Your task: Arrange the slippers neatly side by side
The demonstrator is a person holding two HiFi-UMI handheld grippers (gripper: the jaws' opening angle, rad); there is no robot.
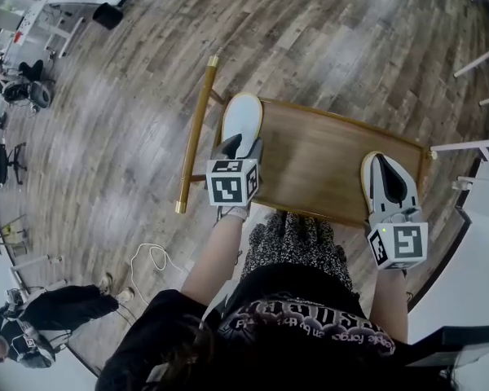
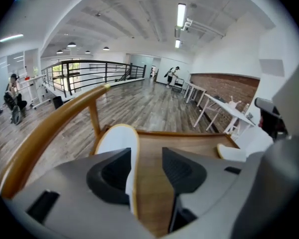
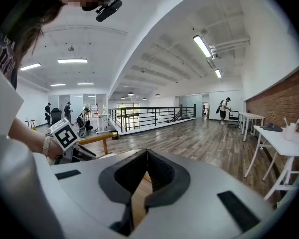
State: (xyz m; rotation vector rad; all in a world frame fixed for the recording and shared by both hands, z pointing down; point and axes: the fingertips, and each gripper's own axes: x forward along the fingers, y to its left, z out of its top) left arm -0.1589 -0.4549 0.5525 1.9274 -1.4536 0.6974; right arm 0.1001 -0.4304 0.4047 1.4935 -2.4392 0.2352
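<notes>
**Two slippers, one at each end of the bench**

Two slippers sit on the wooden bench (image 1: 318, 157) in front of me, and they are well apart. The left slipper (image 1: 243, 114), white with a tan rim, lies at the far left corner. It is just beside the wooden rail (image 1: 197, 129) that runs along the bench's left end.

My left gripper (image 1: 238, 147) hangs over the near end of that slipper, tipped downward, with its marker cube (image 1: 231, 182) facing up at me. The fingers are apart. In the left gripper view the slipper's tan right-hand rim runs straight into the gap. It sits close to the left finger (image 2: 109, 171), though I can't tell whether they touch. The right finger (image 2: 182, 171) stands over bare wood. Nothing is pinched.

Over to the right: the right slipper (image 1: 364, 172) lies at the right end of the bench. Only a strip of its rim shows, because my right gripper (image 1: 385, 165) lies over it. Those fingers are closed, tips meeting. The narrow slot behind the tips shows bench wood and nothing else. In the left gripper view this slipper is a white patch at the bench's right edge, beside the right gripper.

Grey plank floor (image 1: 130, 137) surrounds the bench on every side.
</notes>
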